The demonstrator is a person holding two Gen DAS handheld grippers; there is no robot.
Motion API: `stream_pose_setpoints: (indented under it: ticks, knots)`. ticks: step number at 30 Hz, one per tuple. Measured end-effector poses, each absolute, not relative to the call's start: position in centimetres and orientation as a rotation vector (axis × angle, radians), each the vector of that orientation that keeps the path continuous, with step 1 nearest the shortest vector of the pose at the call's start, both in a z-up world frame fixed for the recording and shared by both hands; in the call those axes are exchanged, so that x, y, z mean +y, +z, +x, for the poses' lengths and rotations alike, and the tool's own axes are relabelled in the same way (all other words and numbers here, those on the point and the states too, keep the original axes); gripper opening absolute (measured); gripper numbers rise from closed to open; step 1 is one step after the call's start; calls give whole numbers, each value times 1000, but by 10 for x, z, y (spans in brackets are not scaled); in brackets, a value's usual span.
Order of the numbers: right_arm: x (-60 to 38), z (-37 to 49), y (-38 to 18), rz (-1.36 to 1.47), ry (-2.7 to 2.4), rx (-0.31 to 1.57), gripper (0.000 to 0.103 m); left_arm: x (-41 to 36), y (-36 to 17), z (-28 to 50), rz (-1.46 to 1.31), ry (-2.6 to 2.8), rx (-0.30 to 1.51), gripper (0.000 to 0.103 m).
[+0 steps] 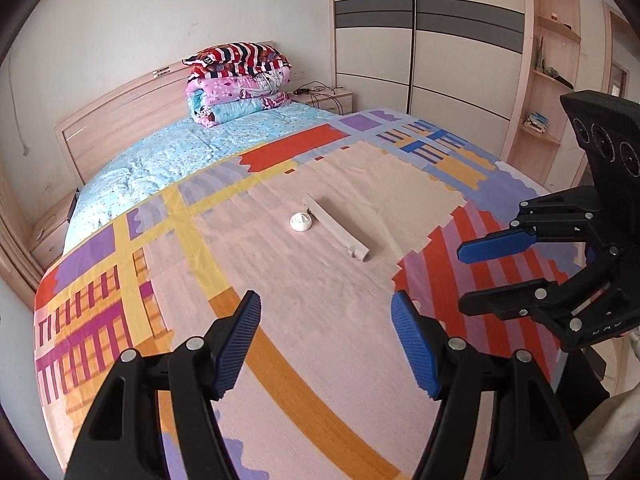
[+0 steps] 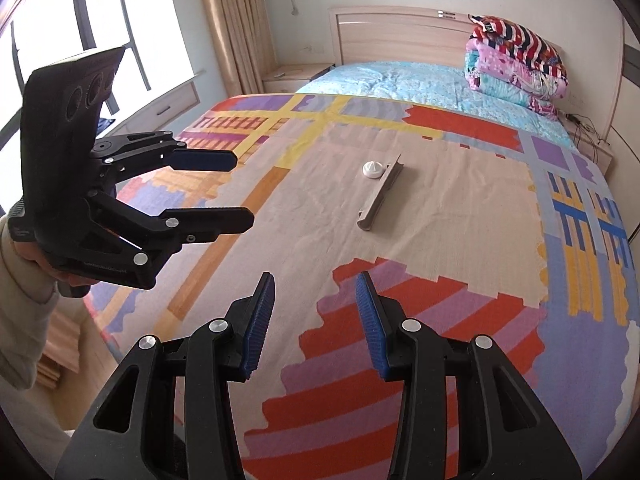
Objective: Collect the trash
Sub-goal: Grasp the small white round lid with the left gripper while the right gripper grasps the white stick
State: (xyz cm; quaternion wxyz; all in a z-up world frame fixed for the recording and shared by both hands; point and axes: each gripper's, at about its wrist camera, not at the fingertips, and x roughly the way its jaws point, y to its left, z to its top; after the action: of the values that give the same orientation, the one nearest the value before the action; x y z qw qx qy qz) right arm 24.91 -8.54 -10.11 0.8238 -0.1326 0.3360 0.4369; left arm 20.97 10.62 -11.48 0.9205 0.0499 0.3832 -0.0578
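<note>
A small round white cap [image 1: 301, 222] lies on the colourful bedspread [image 1: 280, 320] in the middle of the bed. A long beige strip [image 1: 336, 229] lies right beside it, touching or nearly so. Both show in the right wrist view too, the cap [image 2: 372, 169] and the strip [image 2: 380, 196]. My left gripper [image 1: 326, 308] is open and empty, well short of them; it also shows in the right wrist view [image 2: 240, 188]. My right gripper [image 2: 315, 292] is open and empty, near the bed's foot; it also shows in the left wrist view [image 1: 464, 276].
Folded quilts [image 1: 240, 84] are stacked at the headboard [image 1: 120, 120]. A wardrobe [image 1: 420, 40] and shelves [image 1: 552, 60] stand right of the bed. A nightstand with cables [image 1: 328, 98] is by the headboard. A window and curtain [image 2: 228, 20] are on the other side.
</note>
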Motion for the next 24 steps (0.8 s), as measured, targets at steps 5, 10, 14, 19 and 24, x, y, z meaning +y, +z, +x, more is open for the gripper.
stream_pose_setpoints:
  ticks: [5, 10, 14, 19, 24]
  knots:
    - [-70, 270, -105, -274, 916, 719, 42, 119, -126, 247, 104, -127, 810, 65]
    - [-58, 288, -111, -268, 900, 736, 42, 129, -140, 280, 102, -145, 834, 63]
    - [-48, 300, -112, -273, 884, 742, 42, 133, -149, 303, 112, -151, 856, 50]
    - [-38, 311, -117, -283, 858, 751, 38, 135, -152, 321, 105, -184, 856, 50]
    - [-35, 321, -124, -280, 838, 770, 25, 134, -158, 333, 117, -201, 869, 41]
